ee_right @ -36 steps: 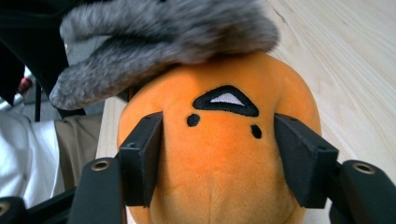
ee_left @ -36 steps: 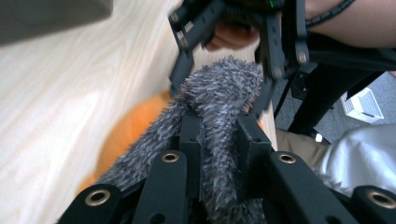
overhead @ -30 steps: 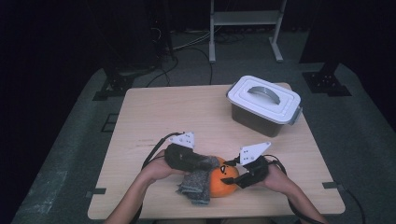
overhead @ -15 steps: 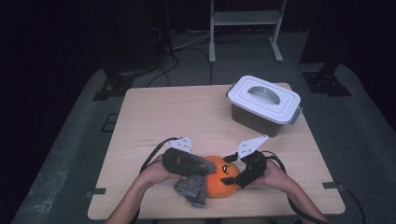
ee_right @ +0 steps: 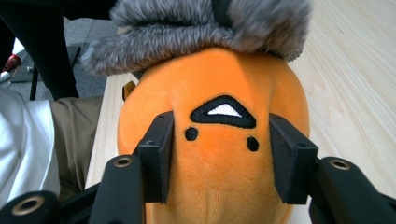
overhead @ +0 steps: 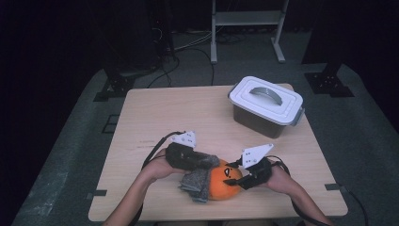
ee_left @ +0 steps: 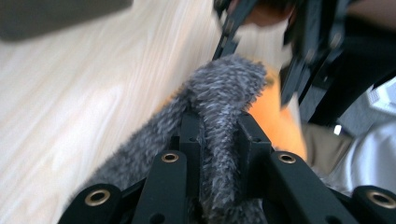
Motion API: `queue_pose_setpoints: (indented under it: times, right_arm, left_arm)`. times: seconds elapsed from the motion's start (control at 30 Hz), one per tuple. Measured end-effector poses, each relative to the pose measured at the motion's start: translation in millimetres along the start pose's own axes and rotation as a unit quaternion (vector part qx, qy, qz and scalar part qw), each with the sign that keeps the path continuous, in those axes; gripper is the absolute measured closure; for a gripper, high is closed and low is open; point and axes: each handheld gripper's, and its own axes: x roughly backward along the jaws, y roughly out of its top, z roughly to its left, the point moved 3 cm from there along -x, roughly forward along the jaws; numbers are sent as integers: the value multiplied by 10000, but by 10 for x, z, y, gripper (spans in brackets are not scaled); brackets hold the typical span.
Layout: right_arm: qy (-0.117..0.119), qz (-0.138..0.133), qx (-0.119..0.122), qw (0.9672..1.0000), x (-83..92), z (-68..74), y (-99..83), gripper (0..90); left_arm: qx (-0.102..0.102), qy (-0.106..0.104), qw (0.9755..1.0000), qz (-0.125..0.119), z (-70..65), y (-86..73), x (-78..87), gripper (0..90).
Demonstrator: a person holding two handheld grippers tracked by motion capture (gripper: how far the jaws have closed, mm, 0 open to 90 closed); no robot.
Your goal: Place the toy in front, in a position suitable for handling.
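Note:
An orange plush toy (overhead: 225, 184) with a stitched black face lies near the table's front edge. A grey furry cloth (overhead: 196, 182) is draped over its left side and top. My left gripper (overhead: 211, 162) is shut on a fold of this cloth (ee_left: 219, 107), with the orange plush (ee_left: 275, 116) just beyond it. My right gripper (overhead: 231, 178) comes in from the right. Its jaws have just been closing, and its pads (ee_right: 156, 140) now press into the plush (ee_right: 210, 84) on both sides of the face. The grey fur (ee_right: 196, 28) sits above.
A white-lidded bin (overhead: 266, 106) with a grey handle stands at the back right of the wooden table (overhead: 188, 113). The person's forearms enter from the bottom edge. Stand legs and cables lie on the dark floor behind the table.
Both hands have stayed nearly in place at the plush. The grey cloth has shifted slightly with the left gripper.

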Motion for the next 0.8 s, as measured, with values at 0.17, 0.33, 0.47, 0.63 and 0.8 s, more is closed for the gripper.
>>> queue_pose_setpoints:
  times: [0.17,0.33,0.47,0.63,0.8]
  right_arm:
    - [-38,35,68,10000,66,-1,-44,489]
    - [64,64,-150,9998,108,-28,-48,349]
    - [166,74,-567,9982,102,-93,-55,244]
    - [199,64,-800,9966,104,-123,-100,227]
    - [137,149,-530,9984,108,-87,-100,379]
  left_arm:
    - [128,-26,9999,-42,13,-136,14,753]
    - [191,-121,9997,-29,-1,-205,-3,753]
    - [173,-197,9997,19,-25,-205,-22,753]
    - [162,-239,9996,12,-32,-194,-22,753]
    - [38,-242,9997,-46,-46,-63,-7,753]
